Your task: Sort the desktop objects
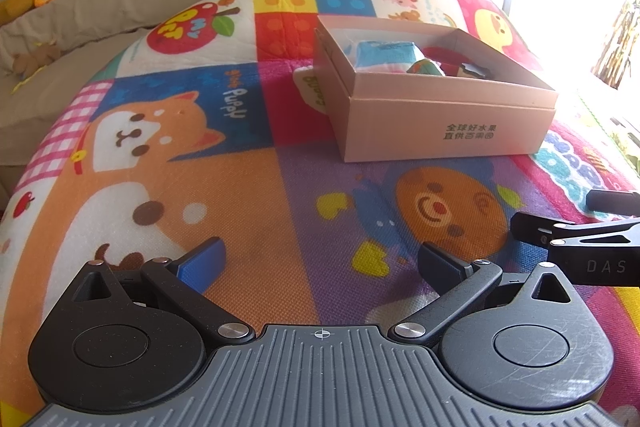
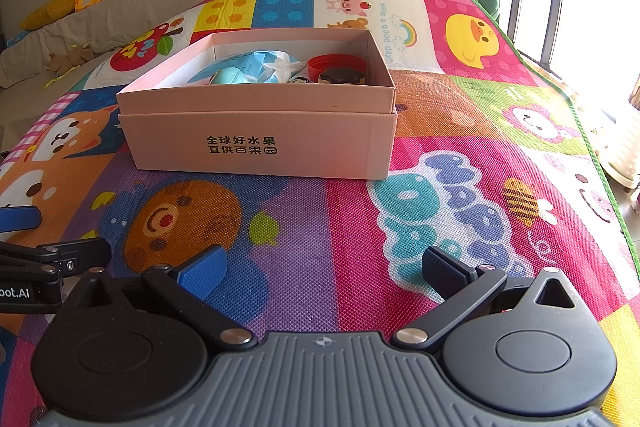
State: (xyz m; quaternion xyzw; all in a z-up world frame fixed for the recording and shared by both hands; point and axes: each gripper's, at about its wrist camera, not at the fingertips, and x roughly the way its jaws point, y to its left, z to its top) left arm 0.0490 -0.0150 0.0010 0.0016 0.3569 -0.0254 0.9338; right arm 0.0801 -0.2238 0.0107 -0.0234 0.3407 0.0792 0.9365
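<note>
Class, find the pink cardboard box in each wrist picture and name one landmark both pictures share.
Left wrist: pink cardboard box sits right of centre, upper half, one corner toward the camera.
Right wrist: the box sits left of centre, its printed front facing the camera.
Shared landmark: the orange bear face on the mat.

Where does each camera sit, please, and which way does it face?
Left wrist: on the left hand-held gripper, open, low over the mat, facing the pink box; the right hand-held gripper shows at the right edge.
Right wrist: on the right hand-held gripper, open, facing the box squarely.
Shared: box, mat, sofa.
</note>
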